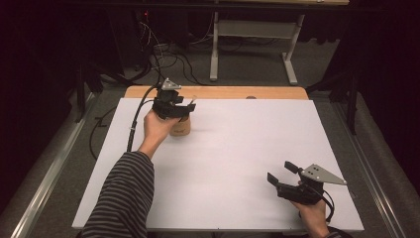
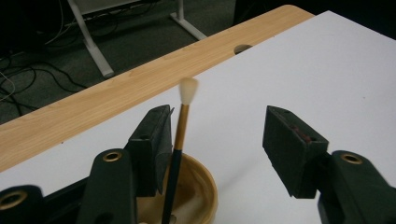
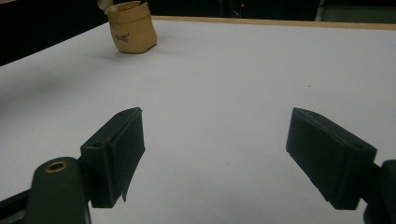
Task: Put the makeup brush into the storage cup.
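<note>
Your left gripper (image 2: 215,140), jaws wide, brackets the brush (image 2: 180,140) standing in the cup (image 2: 203,196); apparently ungrasped. Right gripper (image 3: 215,154) idles, wide.

High view looks down from the near edge; both gripper views skim the worktop (image 1: 223,163), sharing the cup (image 3: 132,29).

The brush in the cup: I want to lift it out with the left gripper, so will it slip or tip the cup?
The brush looks thin, stiff and light, its smooth handle perhaps slippery. The small cup probably tips easily if the leaning brush drags its rim.
</note>
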Demonstrator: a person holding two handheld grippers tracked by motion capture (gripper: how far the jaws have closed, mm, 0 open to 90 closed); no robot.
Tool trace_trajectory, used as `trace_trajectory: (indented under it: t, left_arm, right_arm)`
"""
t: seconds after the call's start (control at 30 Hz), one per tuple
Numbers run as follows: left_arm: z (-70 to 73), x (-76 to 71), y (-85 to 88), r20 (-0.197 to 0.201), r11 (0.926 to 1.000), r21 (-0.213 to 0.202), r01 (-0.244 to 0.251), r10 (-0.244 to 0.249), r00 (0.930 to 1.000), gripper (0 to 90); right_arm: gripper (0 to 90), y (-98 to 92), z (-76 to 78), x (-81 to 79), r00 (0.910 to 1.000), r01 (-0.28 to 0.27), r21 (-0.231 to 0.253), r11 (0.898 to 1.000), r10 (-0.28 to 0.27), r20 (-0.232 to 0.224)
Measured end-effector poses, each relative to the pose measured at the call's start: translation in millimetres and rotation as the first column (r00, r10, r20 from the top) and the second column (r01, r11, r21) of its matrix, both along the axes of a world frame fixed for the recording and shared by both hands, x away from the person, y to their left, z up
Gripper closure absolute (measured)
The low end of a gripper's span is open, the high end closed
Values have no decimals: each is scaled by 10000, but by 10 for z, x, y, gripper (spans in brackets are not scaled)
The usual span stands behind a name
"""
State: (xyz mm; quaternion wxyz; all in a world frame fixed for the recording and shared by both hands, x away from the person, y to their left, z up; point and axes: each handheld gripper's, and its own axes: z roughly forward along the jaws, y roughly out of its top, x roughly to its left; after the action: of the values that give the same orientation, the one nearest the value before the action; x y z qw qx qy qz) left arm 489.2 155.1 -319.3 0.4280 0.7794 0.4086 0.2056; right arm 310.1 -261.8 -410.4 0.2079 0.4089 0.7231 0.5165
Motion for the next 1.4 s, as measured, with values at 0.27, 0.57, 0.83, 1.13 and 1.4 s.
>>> trace_trajectory:
  t: [0.27, 0.57, 0.83, 1.13, 1.4]
  left_arm:
    - [34, -43, -1, 78, 9999, 50, 102, -103, 9999, 423]
    - [57, -92, 1, 154, 9997, 73, 220, -221, 9996, 421]
    - [56, -139, 18, 182, 9996, -42, 288, -287, 9994, 420]
    - [47, -202, 31, 205, 9992, -67, 398, -397, 9990, 417]
    - [53, -256, 67, 250, 9991, -185, 388, -383, 9990, 415]
  right_arm:
    - [209, -3, 1, -3, 10000, -18, -22, 10000, 18, 43]
    - [209, -2, 1, -3, 10000, -25, -35, 10000, 26, 26]
    - [209, -3, -1, -1, 10000, -36, -37, 10000, 37, 48]
    - [209, -1, -1, -1, 10000, -45, -49, 10000, 46, 28]
    - [209, 2, 1, -7, 10000, -12, -59, 10000, 12, 29]
